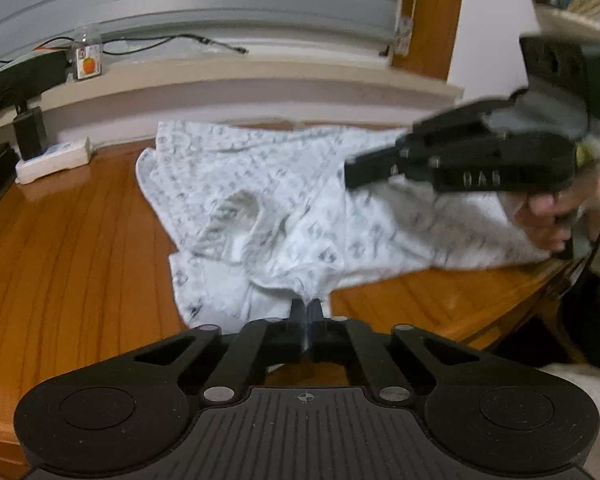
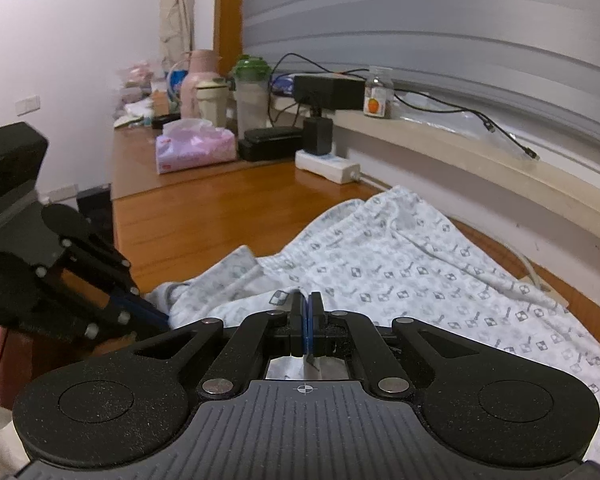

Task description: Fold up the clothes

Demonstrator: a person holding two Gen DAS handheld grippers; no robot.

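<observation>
On my far left I see a pink tissue pack (image 2: 196, 148) with tissue poking out, then a green-lidded shaker (image 2: 252, 96), contents unclear. The small jar (image 2: 378, 92) looks nearly empty. The white printed garment (image 1: 260, 216) lies rumpled on the wooden table (image 1: 60, 248). My left gripper (image 1: 306, 308) and right gripper (image 2: 306, 308) each pinch its edge, fingers pressed together.

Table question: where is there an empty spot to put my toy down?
The wooden table is bare between the patterned garment and the pink tissue pack, in front of the white power strip. The far corner is crowded with bottles. The garment covers the middle, where both tools work.
</observation>
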